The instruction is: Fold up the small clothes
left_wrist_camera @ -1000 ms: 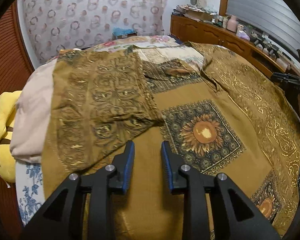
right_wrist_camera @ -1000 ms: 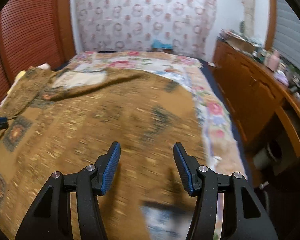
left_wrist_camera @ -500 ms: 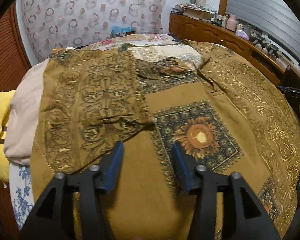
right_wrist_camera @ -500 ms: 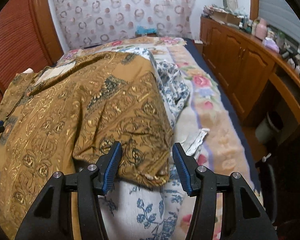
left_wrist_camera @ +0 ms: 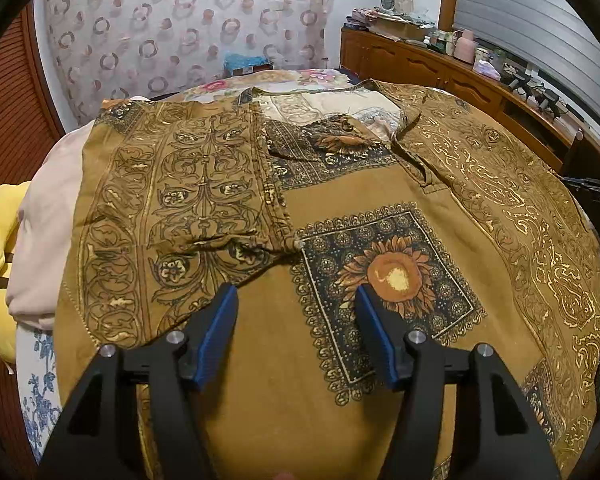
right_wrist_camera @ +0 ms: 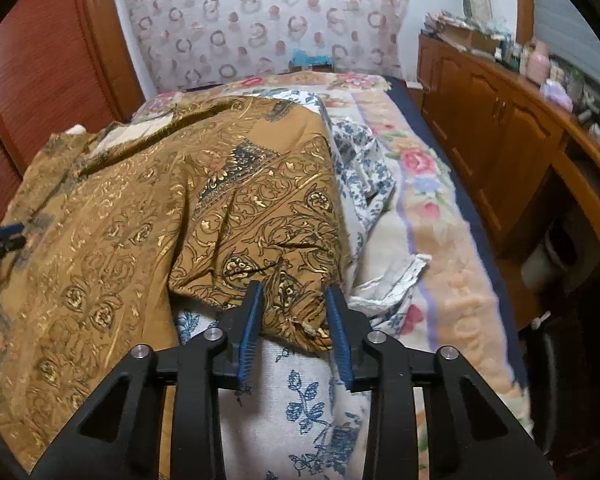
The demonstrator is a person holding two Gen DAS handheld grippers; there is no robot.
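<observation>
We are closing our right tongs (right_wrist_camera: 294, 304) around the brown patterned garment (left_wrist_camera: 380, 184)'s sleeve hem bunched between them, while our left tongs (left_wrist_camera: 296, 300) are hanging released, just widened, above its front on the bed (right_wrist_camera: 440, 240).

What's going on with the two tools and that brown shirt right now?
Left tool open above brown shirt, holding nothing. Right tool just been closing, sleeve corner bunched between pads. Nothing in the way.

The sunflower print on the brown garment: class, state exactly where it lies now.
Left wrist view: the sunflower print lies right of centre on the brown garment, just beyond the right finger of the left hand-held gripper.
</observation>
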